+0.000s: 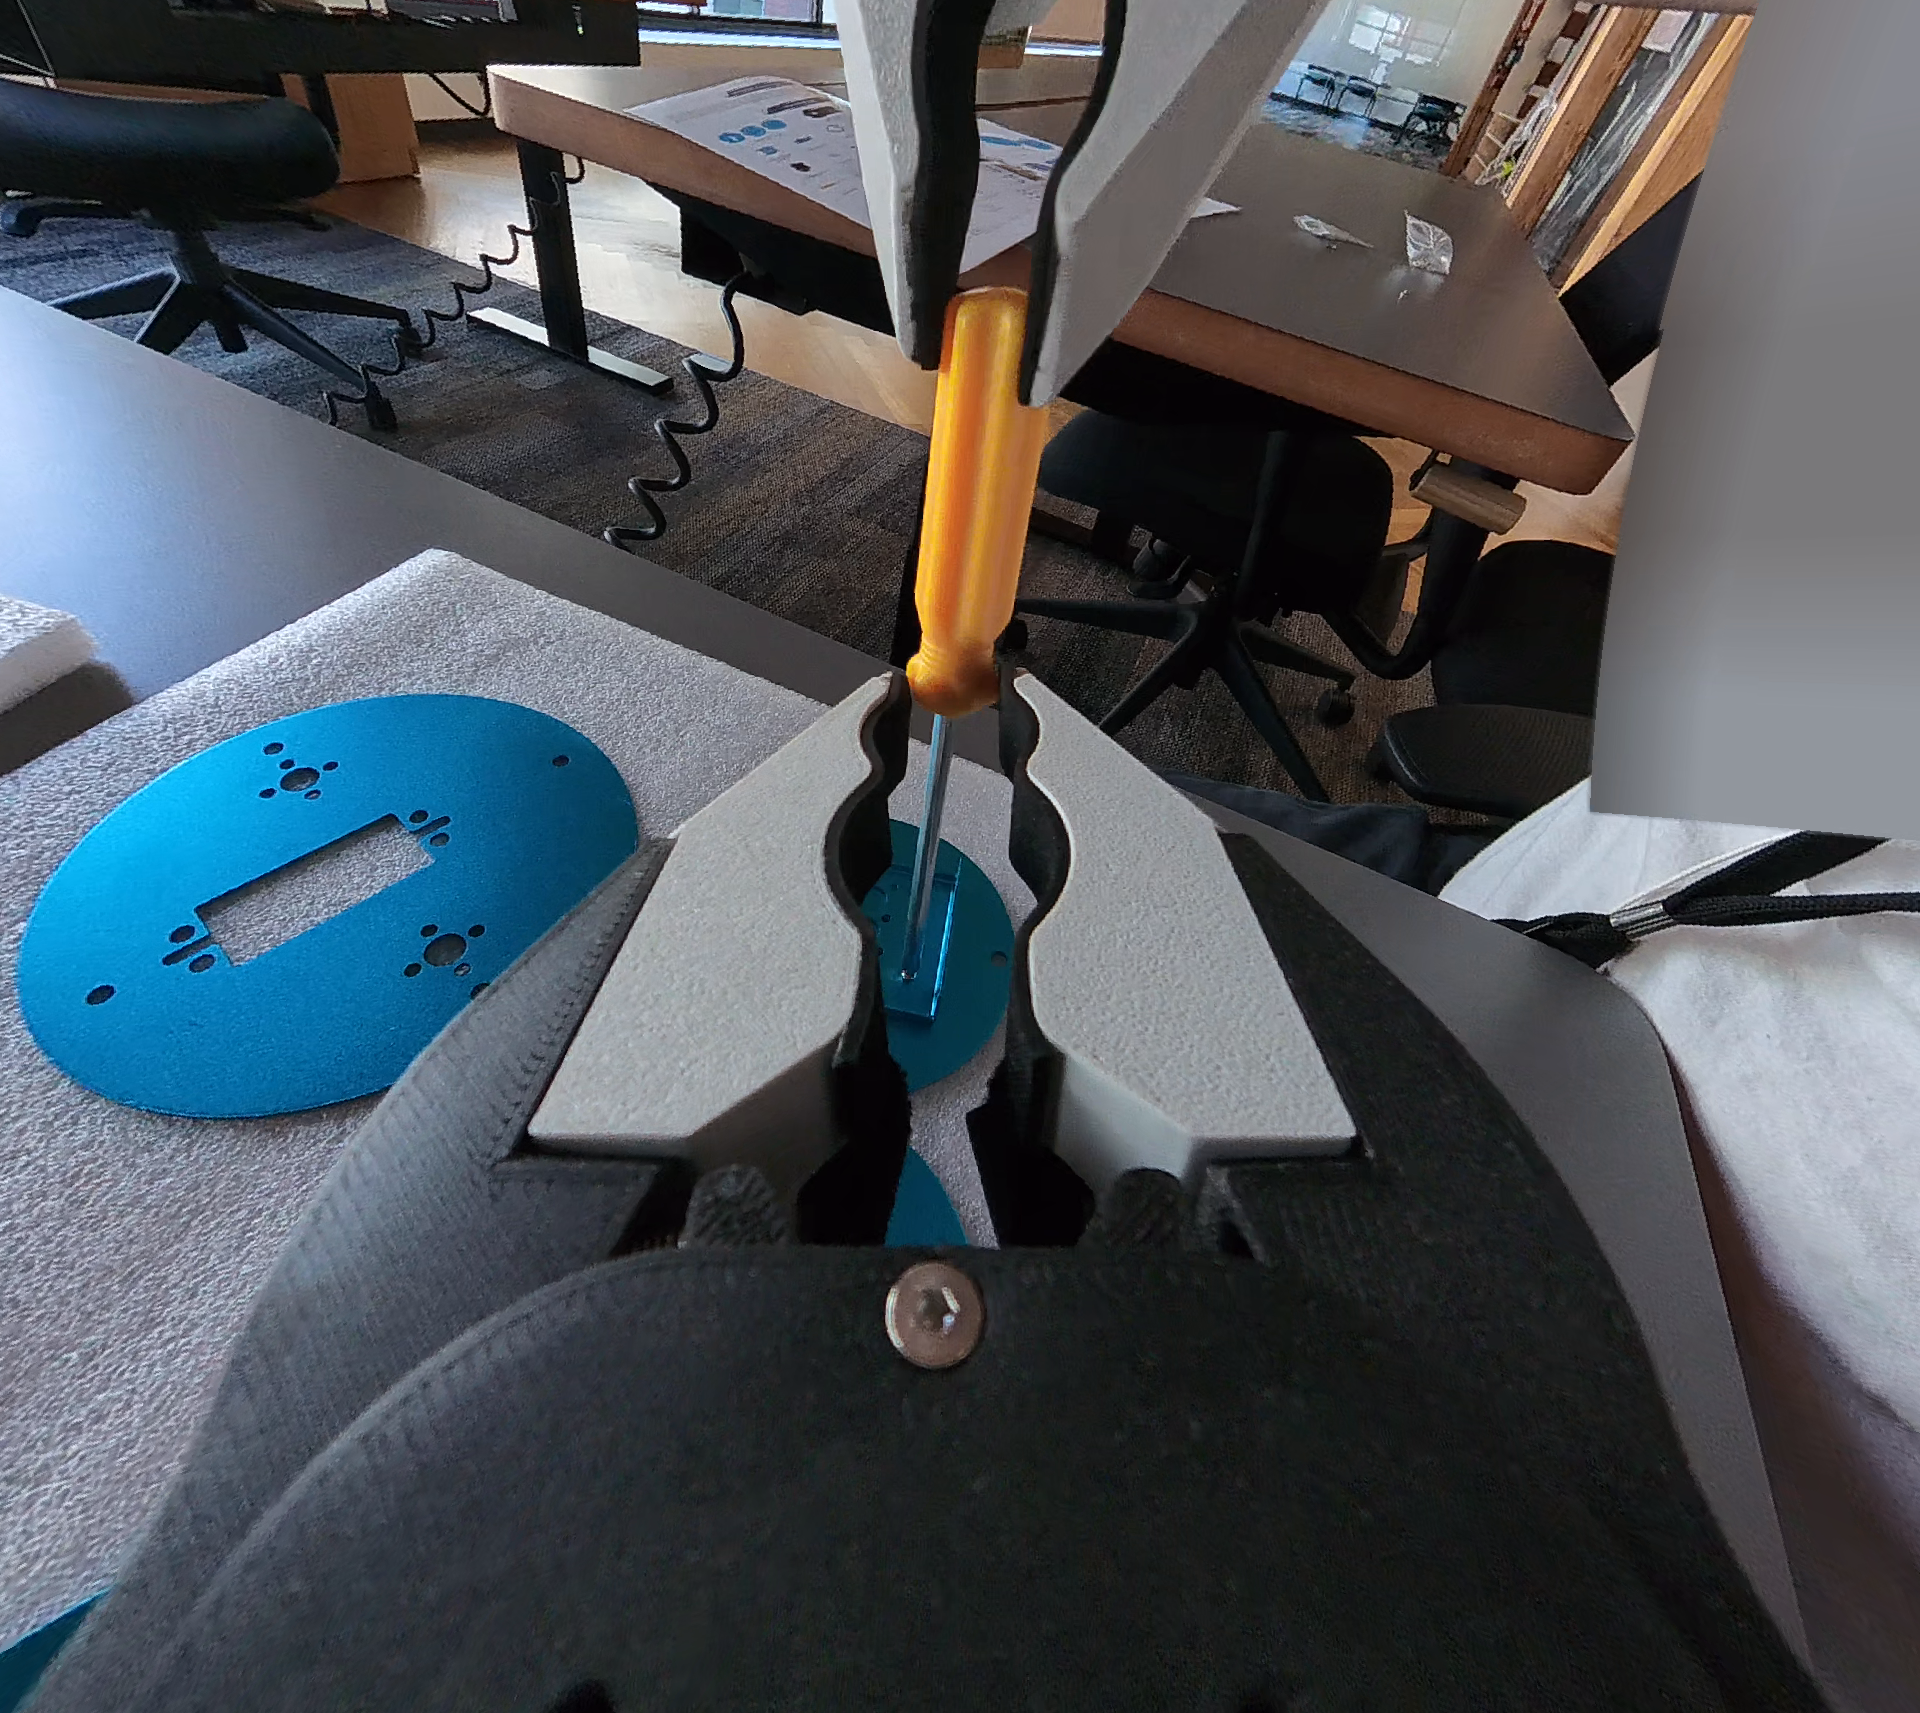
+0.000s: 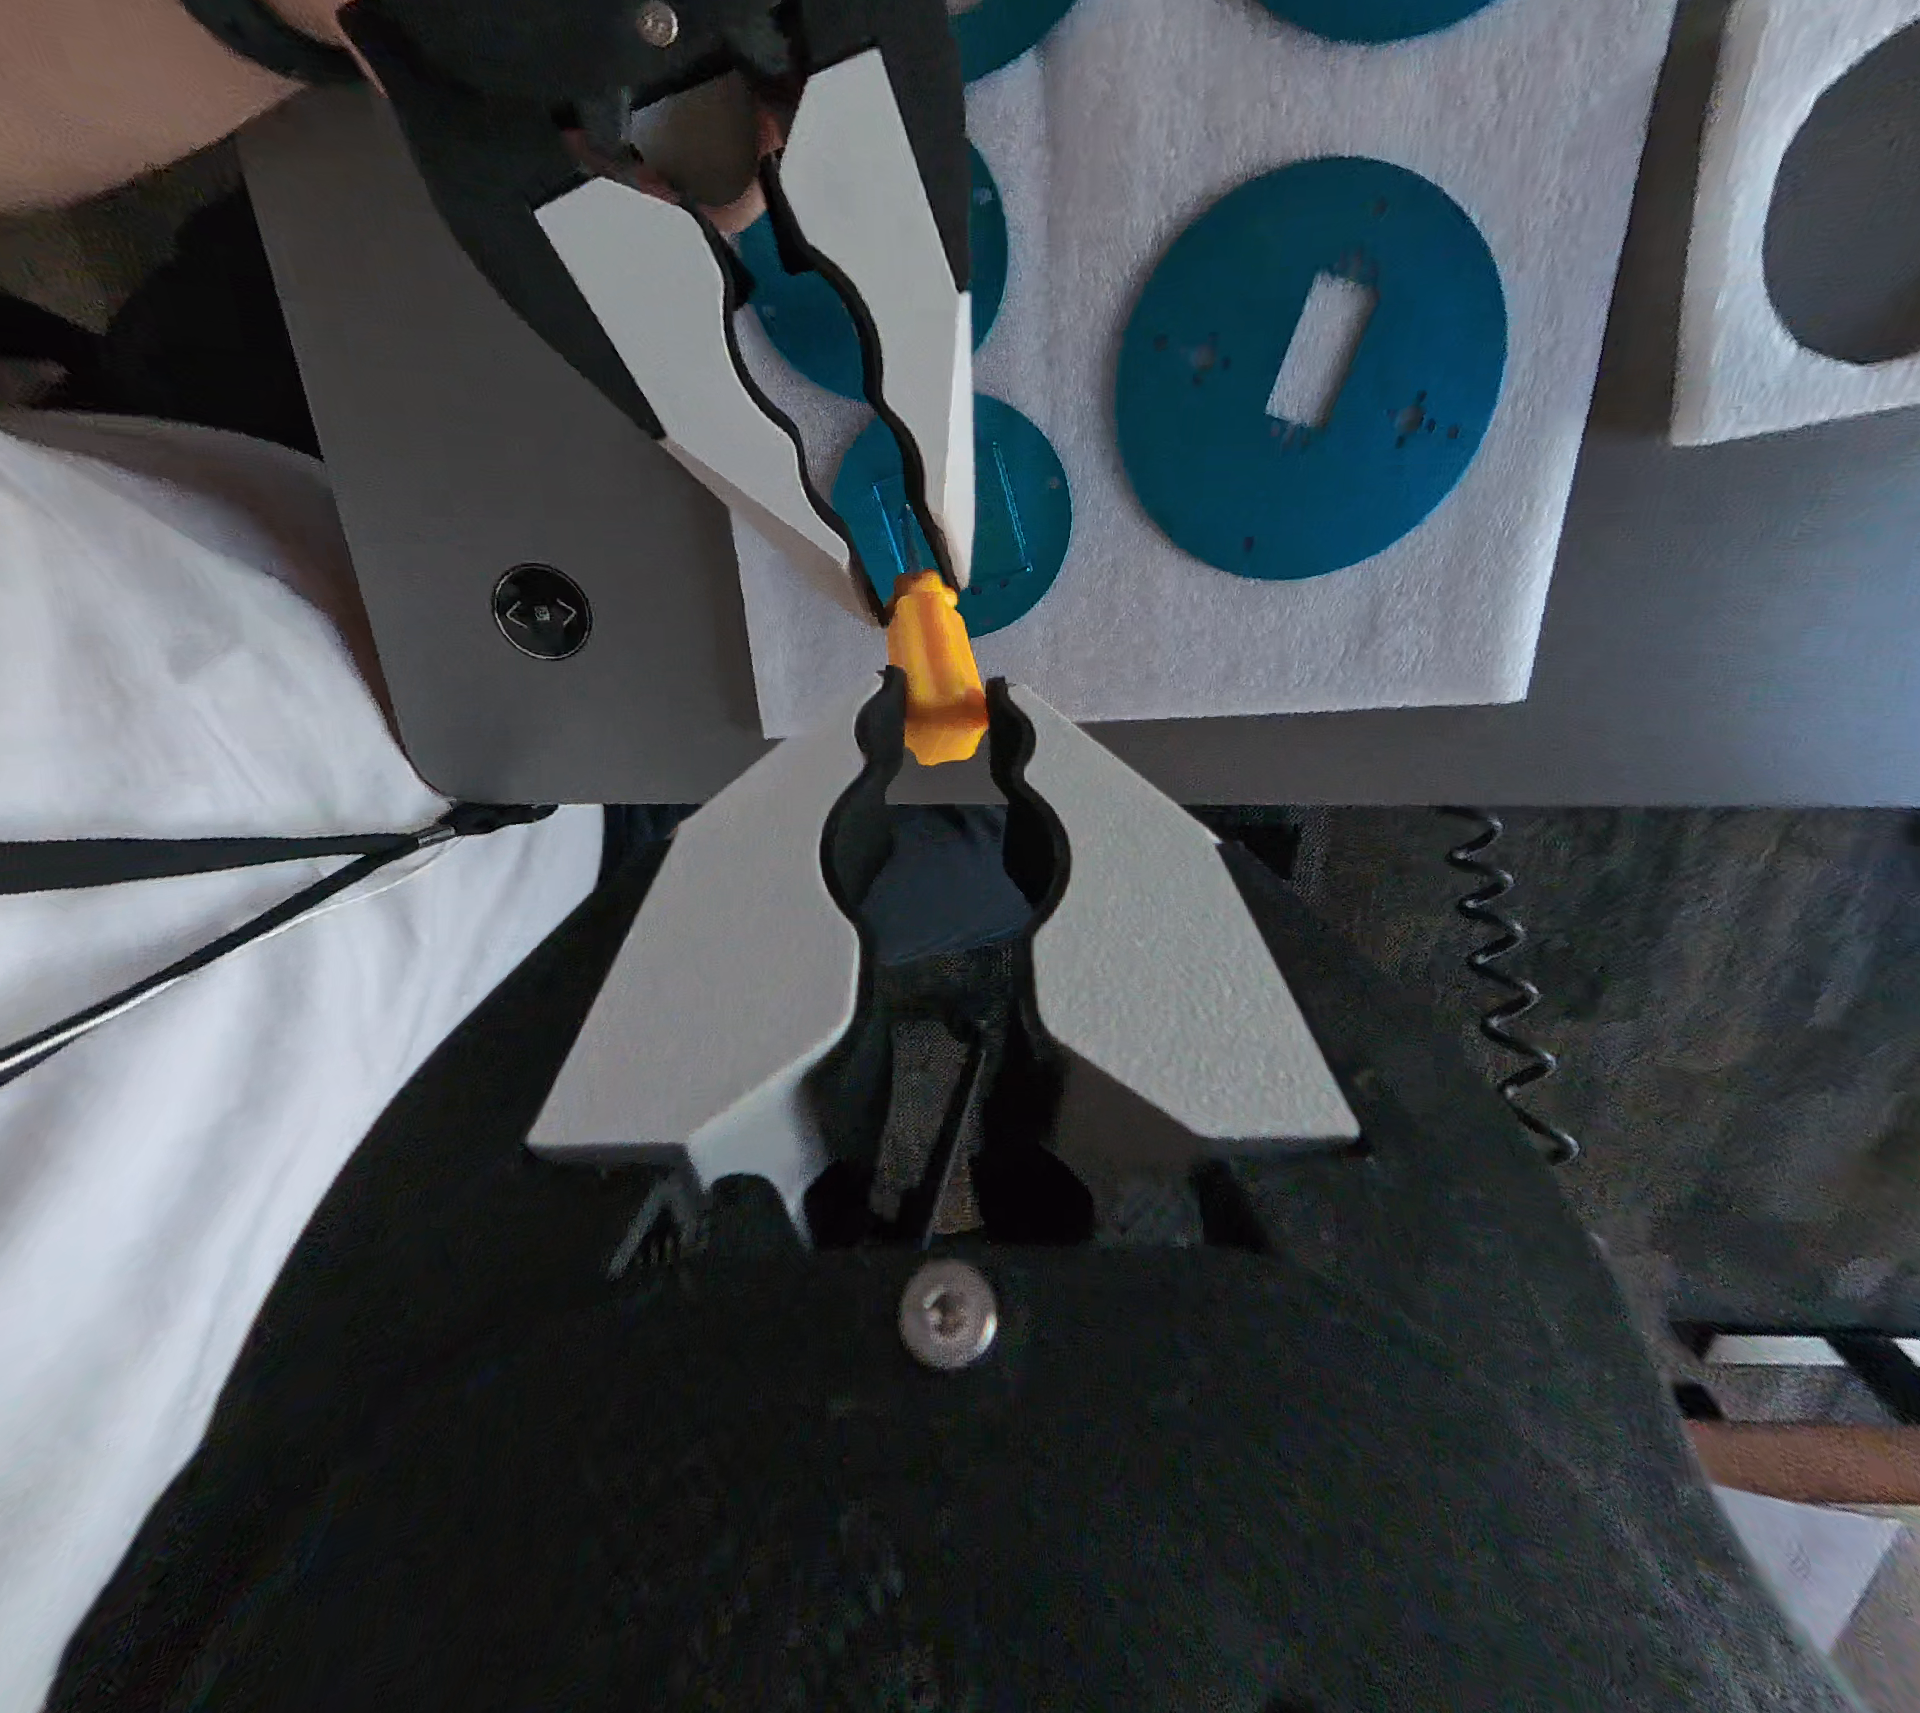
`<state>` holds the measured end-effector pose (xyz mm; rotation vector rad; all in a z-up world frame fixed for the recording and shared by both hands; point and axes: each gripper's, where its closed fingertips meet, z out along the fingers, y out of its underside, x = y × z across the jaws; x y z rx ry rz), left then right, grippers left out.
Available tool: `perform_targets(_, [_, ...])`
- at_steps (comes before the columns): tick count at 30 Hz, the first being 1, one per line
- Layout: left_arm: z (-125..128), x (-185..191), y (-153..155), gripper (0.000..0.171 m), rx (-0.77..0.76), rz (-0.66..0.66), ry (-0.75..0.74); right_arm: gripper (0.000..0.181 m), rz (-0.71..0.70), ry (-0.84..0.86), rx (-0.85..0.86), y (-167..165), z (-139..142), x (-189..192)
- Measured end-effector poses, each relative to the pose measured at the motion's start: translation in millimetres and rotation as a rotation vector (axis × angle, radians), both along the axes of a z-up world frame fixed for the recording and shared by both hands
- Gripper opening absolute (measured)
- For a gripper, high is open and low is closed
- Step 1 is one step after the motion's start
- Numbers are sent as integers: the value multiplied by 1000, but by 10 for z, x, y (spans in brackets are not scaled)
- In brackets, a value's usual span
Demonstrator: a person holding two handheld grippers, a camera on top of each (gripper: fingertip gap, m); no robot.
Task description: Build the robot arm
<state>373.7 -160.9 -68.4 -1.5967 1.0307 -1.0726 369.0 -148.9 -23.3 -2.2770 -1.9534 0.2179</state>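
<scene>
right hand-held gripper (image 2: 940, 707) clamping screwdriver (image 1: 977, 510)

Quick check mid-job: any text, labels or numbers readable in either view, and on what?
White printed sheet on the far wooden table: print too small to read.
Round black button on the grey desk corner: marks too small to read.
Blue round metal plate, orange-handled screwdriver: no writing seen.
</scene>
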Motion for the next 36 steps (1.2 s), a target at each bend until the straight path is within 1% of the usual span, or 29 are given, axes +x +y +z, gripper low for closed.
perform_targets(1, [0, 3, -3, 15, 1, -2, 1, 15, -9, 0, -6, -3, 0, 5])
perform_targets(2, [2, 4, -10, 15, 1, -6, 0, 15, 21, 0, -12, -21, 0, 4])
perform_targets(3, [3, 3, -13, 15, 1, -8, -1, 18, 83, 4, -13, -44, 2, -6])
perform_targets(5, [4, 1, -18, 15, 0, -9, -3, 42, 250, 4, 16, -68, -1, -14])
perform_targets(6, [4, 0, -19, 15, 0, -10, -3, 45, 337, 1, 48, -63, -5, -1])
perform_targets(8, [5, 0, -17, 15, -2, -9, -4, 42, 477, 2, 105, -68, -20, 10])
perform_targets(10, [2, -1, -19, 15, -4, -11, -3, 16, 545, 17, 145, -74, -33, -10])
perform_targets(11, [2, -5, -17, 15, -4, -9, -4, 16, 544, 20, 154, -70, -36, -15])
perform_targets(12, [3, -6, -17, 14, -6, -10, -6, 16, 500, 11, 135, -68, -35, -10])
perform_targets(13, [2, -7, -14, 14, -8, -7, -7, 16, 417, -1, 99, -61, -38, -7])
perform_targets(16, [-2, -9, 3, 15, -5, 2, -3, 16, 83, -5, -38, -31, -47, -8])
perform_targets(17, [-2, -9, 1, 15, -8, 0, -3, 16, -8, -5, -74, -28, -50, 5])
perform_targets(18, [-1, -7, -2, 15, -9, -3, -4, 16, -44, 2, -99, -38, -48, 1])
perform_targets(20, [1, -9, -1, 15, -4, 0, -4, 16, -20, 20, -79, -28, -39, -16])
perform_targets(21, [0, -6, -7, 14, -4, -4, -4, 19, 36, 21, -73, -53, -35, -21])
perform_targets(22, [0, -3, -9, 14, -5, -6, -4, 31, 109, 18, -48, -61, -33, -27])
perform_targets(23, [-1, -1, -9, 14, -5, -6, -3, 39, 189, 10, -2, -45, -30, -24])
perform_targets(25, [1, -2, -8, 14, -7, -6, -5, 32, 366, 13, 98, -31, -17, -33])
perform_targets(26, [1, -5, -5, 14, -8, -4, -6, 22, 426, 18, 140, -26, -13, -43])
perform_targets(27, [1, -5, -7, 14, -9, -6, -7, 12, 481, 17, 144, -70, -23, -38])
perform_targets(28, [-2, -4, -10, 14, -11, -8, -7, 12, 508, 16, 160, -85, -30, -44])
perform_targets(29, [-2, -3, -11, 14, -11, -9, -7, 12, 499, 5, 167, -82, -32, -40])
perform_targets(30, [-2, 1, -11, 15, -10, -9, -6, 12, 448, -11, 147, -81, -33, -31])
perform_targets(32, [-4, 6, -8, 15, -8, -9, -3, 12, 251, -30, 67, -65, -39, -24])
perform_targets(33, [-3, 23, -39, 13, -13, -30, -5, 0, 136, -22, 16, -57, -32, -28])
perform_targets(34, [-6, 35, -42, 13, -14, -32, -3, 0, 34, -10, -60, -92, -41, -36])
perform_targets(35, [-14, 36, -25, 11, -7, -19, 4, 0, -21, -21, -167, -197, -68, -22])
perform_targets(36, [-17, 38, -28, 11, -1, -19, 10, 0, -37, -50, -243, -282, -98, 10])
